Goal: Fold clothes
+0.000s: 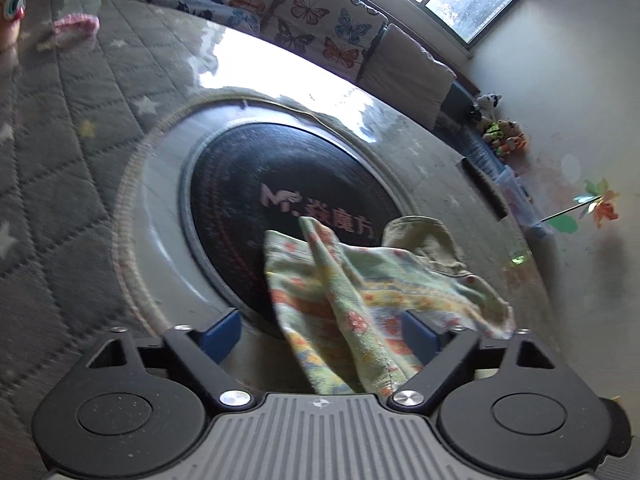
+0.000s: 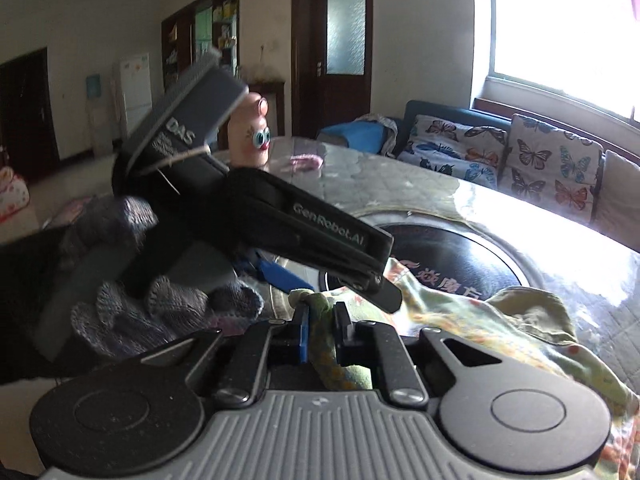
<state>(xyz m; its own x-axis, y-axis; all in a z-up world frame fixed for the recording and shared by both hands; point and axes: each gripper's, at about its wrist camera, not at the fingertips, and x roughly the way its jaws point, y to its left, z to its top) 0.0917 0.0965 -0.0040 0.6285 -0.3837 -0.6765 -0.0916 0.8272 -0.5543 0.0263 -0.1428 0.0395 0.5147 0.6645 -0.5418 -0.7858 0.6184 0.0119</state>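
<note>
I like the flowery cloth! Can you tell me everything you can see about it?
The flowery cloth is soft, pale green fabric with orange flowers and yellow stripes. It is crumpled, part lifted and part lying on the glossy table over the black round plate. The right tool pinches a bunched edge. It also drapes between the left tool's open blue pads.

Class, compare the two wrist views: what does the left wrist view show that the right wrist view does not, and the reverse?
Left wrist only: the left gripper from behind, blue pads apart, and a pinwheel by the wall.

Right wrist only: the right gripper shut on the cloth, a gloved hand holding the other gripper, a wooden door and a fridge.

Both: the patterned cloth on the table's black round plate, and the butterfly cushions.
</note>
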